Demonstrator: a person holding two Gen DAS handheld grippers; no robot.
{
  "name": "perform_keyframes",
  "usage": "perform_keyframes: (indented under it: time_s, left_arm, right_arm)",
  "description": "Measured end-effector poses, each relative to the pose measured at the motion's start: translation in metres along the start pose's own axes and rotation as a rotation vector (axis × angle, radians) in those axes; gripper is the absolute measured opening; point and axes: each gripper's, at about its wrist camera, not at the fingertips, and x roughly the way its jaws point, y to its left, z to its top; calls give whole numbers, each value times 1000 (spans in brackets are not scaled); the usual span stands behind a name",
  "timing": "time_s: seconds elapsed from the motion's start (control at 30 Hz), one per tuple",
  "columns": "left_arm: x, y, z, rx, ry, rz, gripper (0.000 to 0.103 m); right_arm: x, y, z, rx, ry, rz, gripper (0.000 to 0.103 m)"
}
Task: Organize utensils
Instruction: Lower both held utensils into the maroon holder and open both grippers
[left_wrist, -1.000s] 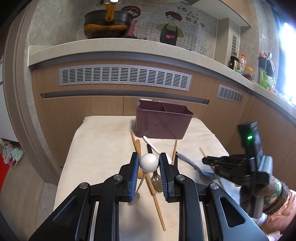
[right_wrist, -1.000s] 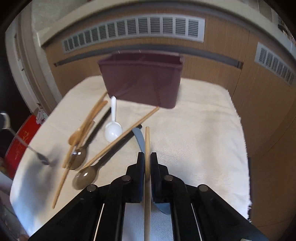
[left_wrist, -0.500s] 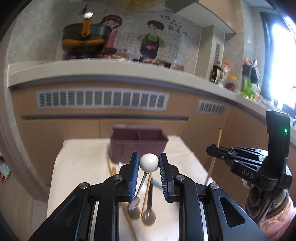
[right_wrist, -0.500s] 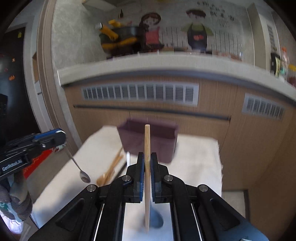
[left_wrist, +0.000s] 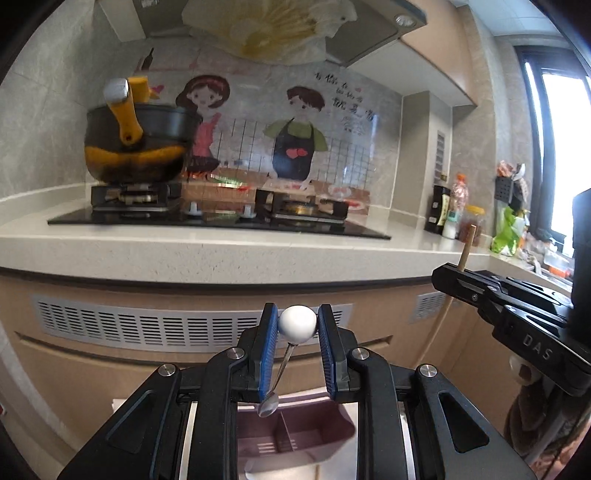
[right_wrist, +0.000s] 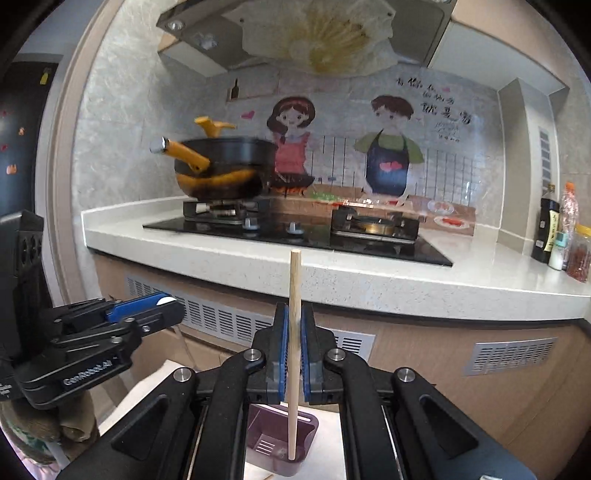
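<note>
My left gripper (left_wrist: 297, 325) is shut on the white ball end of a metal spoon (left_wrist: 297, 325); the spoon hangs down with its bowl over the purple divided utensil holder (left_wrist: 295, 432). My right gripper (right_wrist: 293, 332) is shut on a wooden chopstick (right_wrist: 294, 280), held upright with its lower tip over the holder (right_wrist: 273, 435). The right gripper also shows in the left wrist view (left_wrist: 517, 302), and the left gripper in the right wrist view (right_wrist: 122, 321). Both are raised well above the table.
A cloth-covered table (right_wrist: 147, 398) lies below, in front of a kitchen counter (left_wrist: 184, 247) with a gas hob and a black-and-yellow pot (left_wrist: 136, 144). Bottles (right_wrist: 565, 232) stand at the counter's right.
Both grippers have risen high above the table with their utensils and now hang over the holder. The cameras have tilted up, so the other utensils on the cloth have left the views.
</note>
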Motion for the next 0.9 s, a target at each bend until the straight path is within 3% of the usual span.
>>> perform_keyframes:
  time_s: [0.27, 0.57, 0.63, 0.7, 0.73, 0.77, 0.8, 0.9]
  left_arm:
    - [59, 30, -46, -68, 104, 0, 23]
    - [104, 44, -102, -128, 249, -5, 23]
    - [110, 48, -111, -155, 271, -3, 26]
    - [109, 51, -114, -167, 272, -5, 40]
    - [107, 52, -115, -170, 266, 1, 48]
    - [103, 53, -115, -172, 257, 10, 61]
    - [96, 53, -115, -174, 239, 24, 70]
    - [76, 52, -114, -152, 203, 50, 72]
  right_arm:
    - [59, -5, -40, 22, 97, -13, 5]
    - [118, -12, -100, 67, 285, 21, 6]
    - [123, -12, -110, 60, 316, 36, 9]
    - [123, -13, -117, 47, 334, 30, 35]
    - [119, -12, -120, 37, 330, 25, 43]
    - [116, -12, -121, 29, 321, 14, 55]
    - [110, -10, -123, 14, 303, -5, 62]
    - [98, -3, -127, -23, 291, -20, 63]
